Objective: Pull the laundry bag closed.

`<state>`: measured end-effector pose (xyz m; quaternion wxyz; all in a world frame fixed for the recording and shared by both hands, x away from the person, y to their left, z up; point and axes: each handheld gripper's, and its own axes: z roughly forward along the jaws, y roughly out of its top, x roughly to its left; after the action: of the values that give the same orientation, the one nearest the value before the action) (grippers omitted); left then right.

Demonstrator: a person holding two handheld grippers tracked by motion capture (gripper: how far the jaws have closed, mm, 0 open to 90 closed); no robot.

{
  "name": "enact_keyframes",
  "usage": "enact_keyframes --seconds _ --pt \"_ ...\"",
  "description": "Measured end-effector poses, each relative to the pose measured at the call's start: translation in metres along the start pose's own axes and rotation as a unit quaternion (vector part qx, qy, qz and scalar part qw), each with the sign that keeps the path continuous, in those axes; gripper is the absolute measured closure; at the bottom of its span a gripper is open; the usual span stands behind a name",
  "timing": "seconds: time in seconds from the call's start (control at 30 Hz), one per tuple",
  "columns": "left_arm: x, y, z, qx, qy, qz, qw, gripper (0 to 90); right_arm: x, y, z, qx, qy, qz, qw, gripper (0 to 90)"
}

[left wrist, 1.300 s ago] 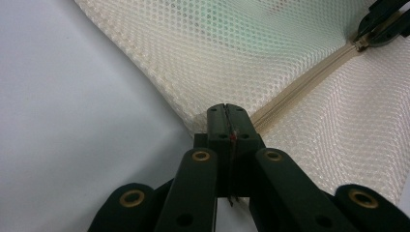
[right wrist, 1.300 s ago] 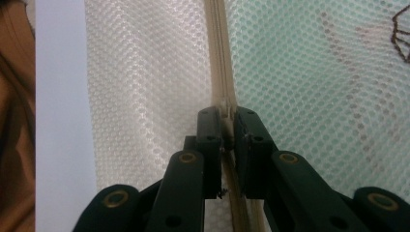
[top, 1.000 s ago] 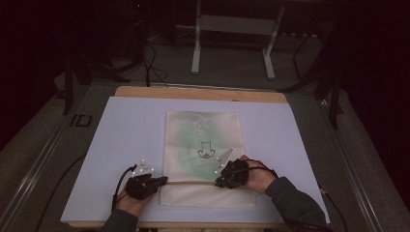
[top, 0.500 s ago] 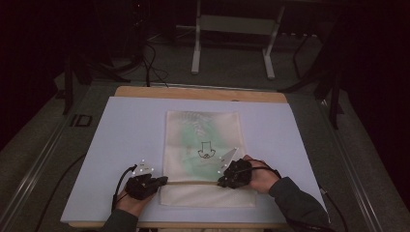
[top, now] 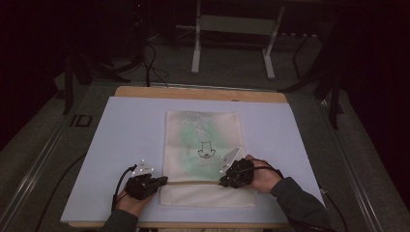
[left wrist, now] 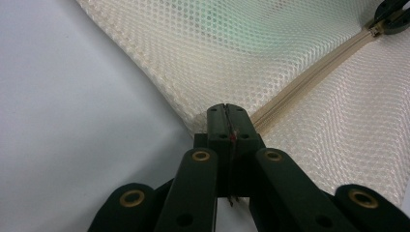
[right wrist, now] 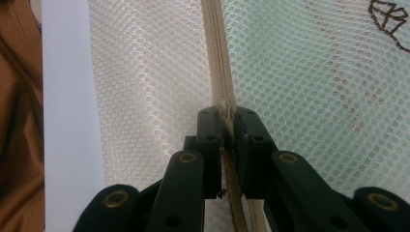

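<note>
While the left gripper (top: 162,181) fingers clench the cream mesh zip bag's (top: 203,145) corner as an anchor on the counter (top: 121,130), the right gripper (top: 223,182) fingers grasp the beige zipper's (right wrist: 218,58) pull, apparently to slide it.

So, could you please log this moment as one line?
left gripper: shut on mesh bag edge | right gripper: shut on zipper pull | bag flat on white mat
</note>
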<state>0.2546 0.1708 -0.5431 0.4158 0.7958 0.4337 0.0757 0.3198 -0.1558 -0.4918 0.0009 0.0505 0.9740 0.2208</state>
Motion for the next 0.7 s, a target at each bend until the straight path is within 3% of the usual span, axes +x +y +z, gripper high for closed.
enact_keyframes --seconds 0.7 --pt "0.0001 0.0000 0.0000 0.000 0.000 -0.001 1.0000 89.5 -0.0012 -0.0066 -0.0048 0.003 -0.001 0.004 1.0000 82.3"
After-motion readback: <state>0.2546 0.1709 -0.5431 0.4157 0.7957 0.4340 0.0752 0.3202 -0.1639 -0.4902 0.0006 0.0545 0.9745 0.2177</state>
